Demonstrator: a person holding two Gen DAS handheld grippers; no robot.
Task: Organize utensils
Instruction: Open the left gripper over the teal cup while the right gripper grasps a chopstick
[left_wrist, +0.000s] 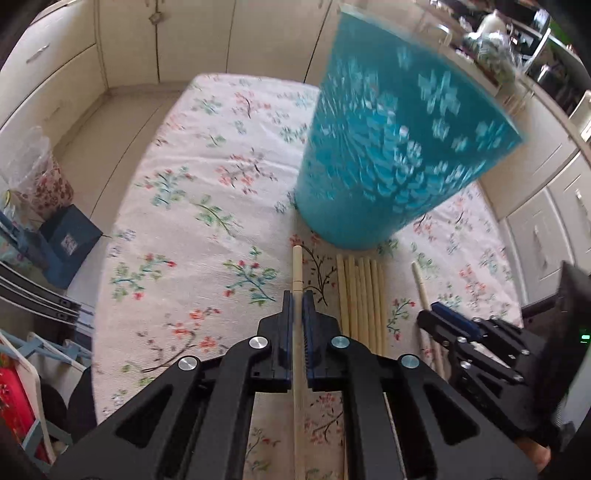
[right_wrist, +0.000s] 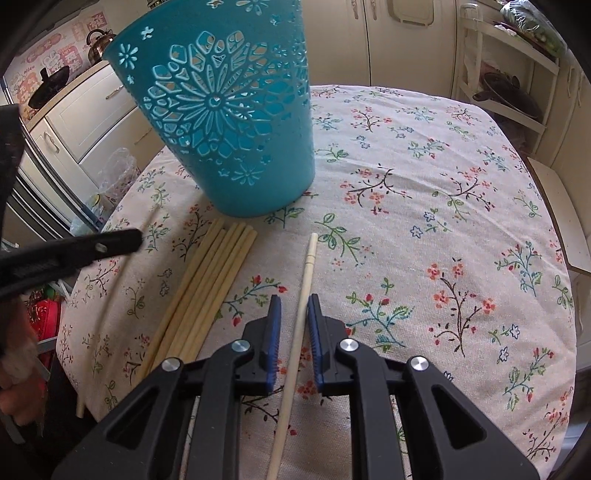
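Observation:
A teal cut-out holder (left_wrist: 391, 140) (right_wrist: 229, 122) stands on the floral tablecloth. My left gripper (left_wrist: 297, 299) is shut on one cream chopstick (left_wrist: 297, 269), whose tip points toward the holder. A bundle of several chopsticks (left_wrist: 364, 299) (right_wrist: 207, 295) lies just right of it. My right gripper (right_wrist: 294, 306) straddles a single chopstick (right_wrist: 308, 266) lying on the cloth; its jaws stand slightly apart with gaps to the stick. The right gripper also shows in the left wrist view (left_wrist: 447, 317), and the left gripper in the right wrist view (right_wrist: 122, 240).
The round table (right_wrist: 461, 192) fills both views. Cream cabinets (left_wrist: 166, 37) stand behind it. A blue box (left_wrist: 68, 240) and bags sit on the floor at left. A white rack (right_wrist: 513, 74) with pans stands at the far right.

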